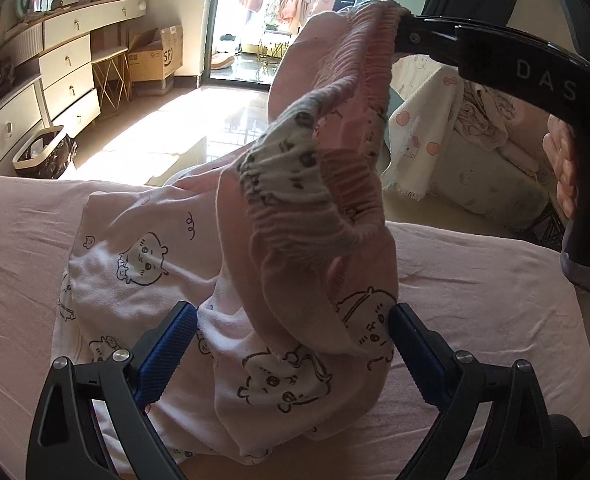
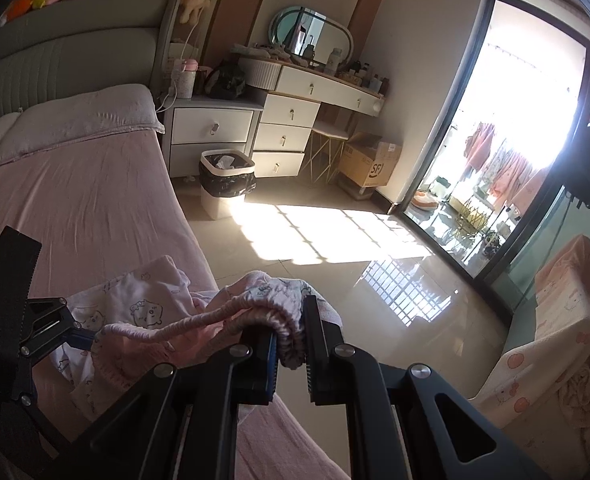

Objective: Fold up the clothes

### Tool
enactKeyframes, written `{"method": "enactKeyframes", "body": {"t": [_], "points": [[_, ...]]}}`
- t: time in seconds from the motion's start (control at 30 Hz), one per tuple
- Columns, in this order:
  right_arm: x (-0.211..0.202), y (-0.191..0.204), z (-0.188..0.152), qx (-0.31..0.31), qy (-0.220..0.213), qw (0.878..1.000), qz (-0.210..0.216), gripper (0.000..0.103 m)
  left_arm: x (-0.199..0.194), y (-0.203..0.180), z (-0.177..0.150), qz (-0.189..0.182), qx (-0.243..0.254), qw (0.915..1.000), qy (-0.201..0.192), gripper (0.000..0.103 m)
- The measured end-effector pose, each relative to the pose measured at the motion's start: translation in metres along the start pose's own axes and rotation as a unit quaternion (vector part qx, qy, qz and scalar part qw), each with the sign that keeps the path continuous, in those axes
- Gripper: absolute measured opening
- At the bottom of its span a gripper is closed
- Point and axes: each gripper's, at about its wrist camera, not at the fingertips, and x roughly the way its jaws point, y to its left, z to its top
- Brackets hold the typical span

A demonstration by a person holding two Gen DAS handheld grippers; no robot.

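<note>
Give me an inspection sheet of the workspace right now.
Surface: bed with pink sheet, wrinkled.
Job's things: printed pyjama bottoms, lower part on the bed, waistband lifted.
Clutter: nothing seen on the bed besides pillows.
Grippers: right gripper shut on the waistband; left gripper open over the fabric.
Cables: white cable by the nightstand.
Surroundings: bin, dresser, cardboard box, sunlit balcony door.

Support surface: bed (image 2: 95, 200) with pink sheet. Pink cartoon-print garment (image 1: 143, 264) lies partly on the sheet near the edge. Two pillows (image 2: 75, 120) rest at the headboard end.
</note>
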Motion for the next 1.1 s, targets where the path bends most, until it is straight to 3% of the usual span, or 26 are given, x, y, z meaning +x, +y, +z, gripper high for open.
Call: {"method": "enactKeyframes", "body": {"t": [0.03,0.1,0.17,0.57,0.77,1.1], "points": [[0.000,0.000,0.000,0.000,0.001,1.000,0.000,0.008,0.002,0.003,-0.003,-0.003,-0.010,0.9999,0.004,0.084],[-0.001,-0.001,0.000,0.001,0.003,1.000,0.001,0.008,0.003,0.009,-0.009,0.013,-0.032,0.9994,0.008,0.048],[-0.001,-0.002,0.000,0.002,0.005,1.000,0.002,0.008,0.001,0.017,-0.010,0.018,-0.058,0.9981,0.004,0.041],[0.002,-0.008,-0.006,0.028,0.013,0.999,0.008,0.008,-0.033,0.041,-0.005,0.018,-0.114,0.9925,-0.040,0.022],[-0.003,0.002,-0.005,0.015,0.014,1.000,0.010,0.008,-0.062,0.058,-0.004,0.068,-0.126,0.9870,-0.073,0.021],[-0.023,0.059,0.026,-0.014,-0.020,0.999,0.044,0.008,-0.133,0.105,-0.005,0.112,-0.161,0.9717,-0.132,0.021]]}}
